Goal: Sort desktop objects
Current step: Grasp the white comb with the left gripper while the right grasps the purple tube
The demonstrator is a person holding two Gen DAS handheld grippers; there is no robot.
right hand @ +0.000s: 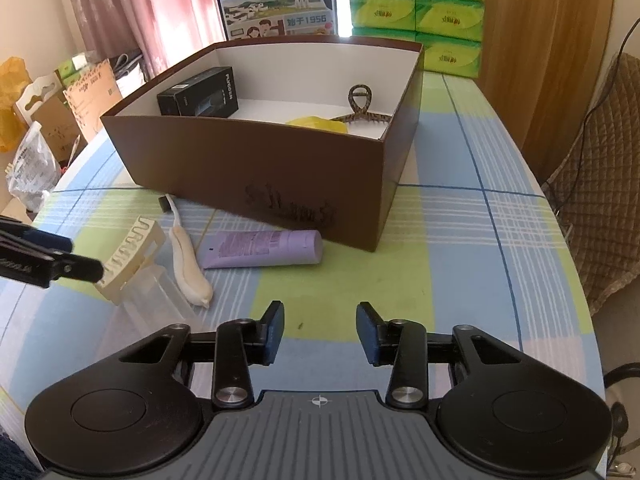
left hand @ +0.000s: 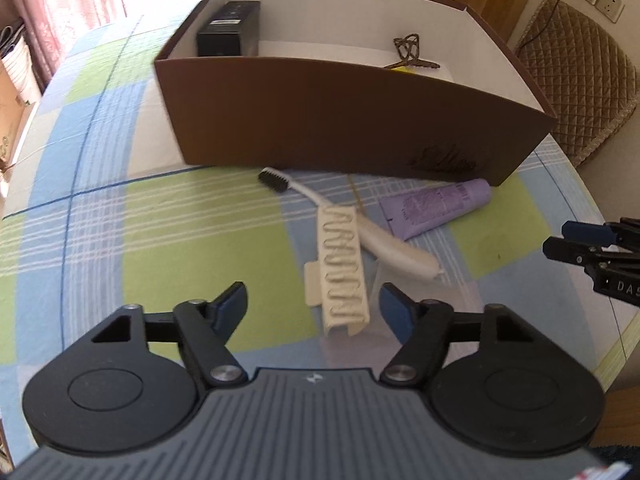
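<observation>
Left wrist view first: the left gripper hangs spread wide over the checked counter, holding nothing, its blue pads on either side of the near end of a cream ridged clip. Beyond the clip, nearer the brown box, a white toothbrush lies with its dark bristles almost at the box's front wall, and a purple tube lies just right of it, its cap close to the box's front right corner. Inside the box a black carton stands against the far left wall and a brown hair claw sits toward the right. The right gripper pokes in at the right edge, well to the right of the box; its opening cannot be told from this side. Right wrist view: the right gripper is likewise spread and empty, low over the counter in front of the box. The tube lies against the box's front wall, the toothbrush just left of it, and the clip farther left, with the left gripper reaching it from the left edge. The carton, the hair claw and something yellow lie in the box.
</observation>
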